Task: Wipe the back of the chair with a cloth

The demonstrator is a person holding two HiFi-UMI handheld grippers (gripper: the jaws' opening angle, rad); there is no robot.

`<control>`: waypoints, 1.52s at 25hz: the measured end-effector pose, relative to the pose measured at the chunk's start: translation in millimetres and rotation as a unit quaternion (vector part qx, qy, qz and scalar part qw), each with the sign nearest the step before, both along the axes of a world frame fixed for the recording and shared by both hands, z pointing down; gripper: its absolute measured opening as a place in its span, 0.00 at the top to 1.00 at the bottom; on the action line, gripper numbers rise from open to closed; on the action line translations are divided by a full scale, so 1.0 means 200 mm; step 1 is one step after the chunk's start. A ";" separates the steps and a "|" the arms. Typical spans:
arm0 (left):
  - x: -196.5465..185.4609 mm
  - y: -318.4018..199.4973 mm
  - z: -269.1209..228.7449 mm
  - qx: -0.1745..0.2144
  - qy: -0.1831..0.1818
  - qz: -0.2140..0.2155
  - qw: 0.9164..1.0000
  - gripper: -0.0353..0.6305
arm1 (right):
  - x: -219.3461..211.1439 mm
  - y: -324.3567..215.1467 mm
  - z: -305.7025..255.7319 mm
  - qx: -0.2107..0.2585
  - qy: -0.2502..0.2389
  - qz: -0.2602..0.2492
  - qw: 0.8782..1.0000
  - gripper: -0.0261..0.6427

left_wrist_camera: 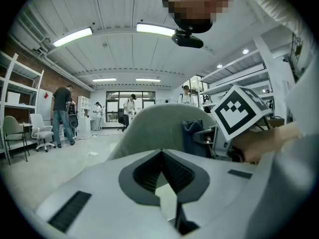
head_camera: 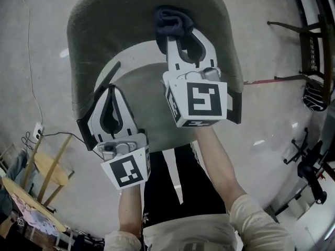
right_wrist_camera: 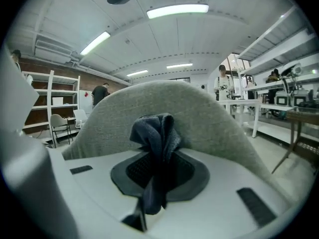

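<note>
Right gripper (head_camera: 182, 35): my jaws are clamped on the dark cloth (head_camera: 172, 22). The cloth is bunched up and pokes out past the tips. It is pressed against the inner face of the grey chair back (head_camera: 118, 27), below the top edge and about midway across. Left gripper (head_camera: 111, 92): my jaws are together with nothing between them. It hangs low by the left edge of the back, well apart from the cloth.

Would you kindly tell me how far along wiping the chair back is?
Done: the right gripper is shut on the dark blue cloth. In hand: the cloth sits high on the grey chair back. Left: the wiping; no cleaned patch shows. The left gripper is shut, empty.
</note>
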State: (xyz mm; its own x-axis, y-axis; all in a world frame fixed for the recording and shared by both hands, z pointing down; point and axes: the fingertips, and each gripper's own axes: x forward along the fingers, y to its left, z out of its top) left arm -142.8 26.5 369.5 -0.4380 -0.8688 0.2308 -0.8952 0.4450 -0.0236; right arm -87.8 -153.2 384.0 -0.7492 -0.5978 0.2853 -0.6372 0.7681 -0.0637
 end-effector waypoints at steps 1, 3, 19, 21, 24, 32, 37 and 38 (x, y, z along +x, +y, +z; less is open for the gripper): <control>0.01 -0.02 0.00 0.000 0.000 0.007 1.000 0.93 | 0.04 -0.02 0.00 0.000 0.001 0.013 1.000 0.87; 0.04 -0.05 0.00 0.001 0.002 0.021 1.000 0.93 | 0.12 -0.04 0.00 0.005 0.006 0.035 0.999 0.87; 0.24 -0.26 -0.05 -0.001 0.005 0.081 0.997 0.93 | 0.53 -0.13 -0.06 0.004 0.013 0.128 0.992 0.87; 0.25 -0.27 -0.06 0.000 0.006 0.079 0.997 0.93 | 0.55 -0.14 -0.06 0.004 0.014 0.127 0.992 0.87; 0.26 -0.27 -0.05 -0.001 0.012 0.072 0.997 0.93 | 0.55 -0.13 -0.07 0.013 0.020 0.122 0.992 0.87; 0.17 -0.14 -0.02 0.005 -0.001 0.027 1.000 0.93 | 0.40 0.00 -0.11 0.023 0.010 0.041 0.999 0.87; 0.08 -0.01 0.02 -0.003 0.005 -0.022 1.000 0.93 | 0.11 0.27 -0.11 -0.007 -0.031 -0.077 0.997 0.87; 0.05 0.02 0.02 -0.005 0.002 -0.032 0.999 0.93 | 0.05 0.33 -0.11 -0.011 -0.037 -0.099 0.994 0.87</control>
State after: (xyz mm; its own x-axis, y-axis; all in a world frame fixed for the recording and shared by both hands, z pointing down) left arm -132.7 31.2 373.3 -0.4917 -0.8366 0.2413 -0.8649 0.5014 -0.0240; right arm -78.6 -87.2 362.4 -0.8711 -0.4305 0.2362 -0.4664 0.8759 -0.1237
